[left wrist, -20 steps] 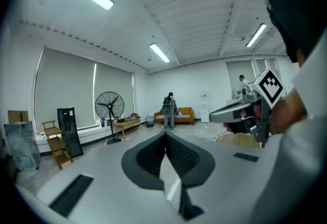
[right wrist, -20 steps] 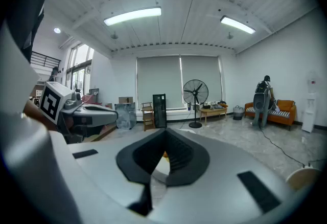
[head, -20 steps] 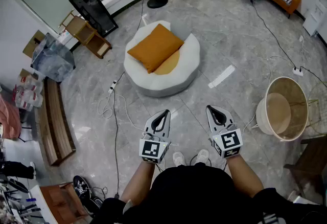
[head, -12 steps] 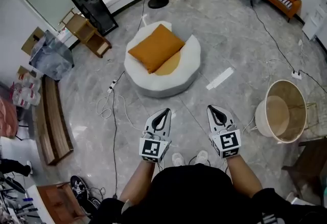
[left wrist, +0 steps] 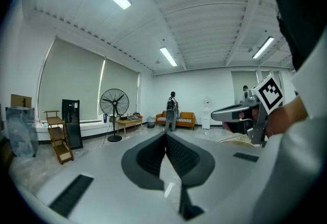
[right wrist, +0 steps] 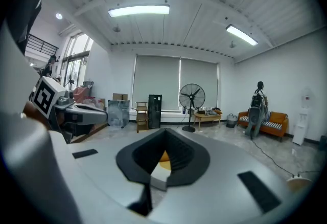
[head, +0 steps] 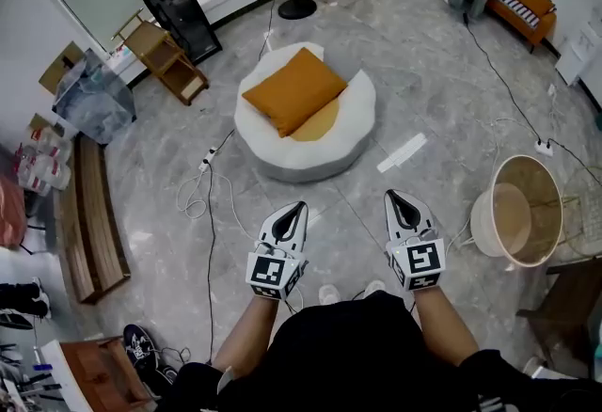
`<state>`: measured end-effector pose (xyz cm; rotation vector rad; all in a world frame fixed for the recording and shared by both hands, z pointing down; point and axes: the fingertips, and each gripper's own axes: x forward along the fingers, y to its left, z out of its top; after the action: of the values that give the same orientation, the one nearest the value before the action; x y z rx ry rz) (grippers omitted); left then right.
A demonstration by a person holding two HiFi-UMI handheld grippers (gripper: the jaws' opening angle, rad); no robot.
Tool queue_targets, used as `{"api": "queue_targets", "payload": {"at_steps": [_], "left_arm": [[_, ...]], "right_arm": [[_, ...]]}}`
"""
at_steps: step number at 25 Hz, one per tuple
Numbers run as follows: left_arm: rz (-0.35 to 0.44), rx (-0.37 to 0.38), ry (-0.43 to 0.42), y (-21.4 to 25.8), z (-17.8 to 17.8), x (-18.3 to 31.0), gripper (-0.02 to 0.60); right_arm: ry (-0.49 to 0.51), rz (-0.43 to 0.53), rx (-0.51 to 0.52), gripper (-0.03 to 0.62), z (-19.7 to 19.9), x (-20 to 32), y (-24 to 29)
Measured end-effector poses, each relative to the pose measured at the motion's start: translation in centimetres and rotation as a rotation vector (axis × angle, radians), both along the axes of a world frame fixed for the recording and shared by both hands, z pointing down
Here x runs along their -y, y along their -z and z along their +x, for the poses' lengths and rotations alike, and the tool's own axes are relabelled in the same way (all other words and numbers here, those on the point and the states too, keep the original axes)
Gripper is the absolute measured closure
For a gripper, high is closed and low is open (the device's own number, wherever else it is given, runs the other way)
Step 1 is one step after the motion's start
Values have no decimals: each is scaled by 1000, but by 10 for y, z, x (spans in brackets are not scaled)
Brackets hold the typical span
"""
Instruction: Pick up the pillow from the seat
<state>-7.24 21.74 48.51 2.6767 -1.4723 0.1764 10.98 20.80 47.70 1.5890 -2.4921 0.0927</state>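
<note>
An orange square pillow [head: 294, 89] lies tilted on a round white seat [head: 306, 151] on the grey floor, some way ahead of the person. My left gripper [head: 299, 207] and right gripper [head: 392, 195] are held side by side in front of the body, well short of the seat. Both are shut with nothing between the jaws. In the right gripper view a sliver of the orange pillow [right wrist: 163, 156] and the white seat [right wrist: 159, 177] shows through the gap below the jaws of the right gripper [right wrist: 164, 131]. The left gripper view shows its own left gripper [left wrist: 166, 133] pointing into the room.
A tan round basket [head: 515, 208] stands on the floor at the right. Cables [head: 209, 184] run across the floor left of the seat, and a white strip [head: 403, 152] lies to its right. A black cabinet [head: 174, 10], a wooden shelf [head: 160, 57] and a bench [head: 89, 222] line the left side.
The head view has shifted a little, so the seat sits slightly higher and further right in it. The left gripper has sunk slightly toward the body. Both grippers stay shut.
</note>
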Motion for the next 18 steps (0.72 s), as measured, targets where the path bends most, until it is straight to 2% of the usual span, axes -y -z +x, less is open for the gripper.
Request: {"api": "queue_targets", "payload": {"at_steps": [5, 8, 10, 14, 18], "left_arm": [[-16, -8, -6, 0, -22, 0, 569], [-13, 3, 6, -3, -27, 5, 569], [-43, -13, 20, -9, -29, 12, 569], [-86, -76, 62, -10, -37, 37, 569], [-72, -73, 90, -7, -38, 70, 569]], "right_arm": [[29, 24, -47, 588, -19, 7, 8], [28, 23, -41, 588, -21, 13, 9], [19, 22, -31, 588, -20, 18, 8], [41, 15, -16, 588, -22, 41, 3], [49, 11, -4, 588, -18, 75, 1]]}}
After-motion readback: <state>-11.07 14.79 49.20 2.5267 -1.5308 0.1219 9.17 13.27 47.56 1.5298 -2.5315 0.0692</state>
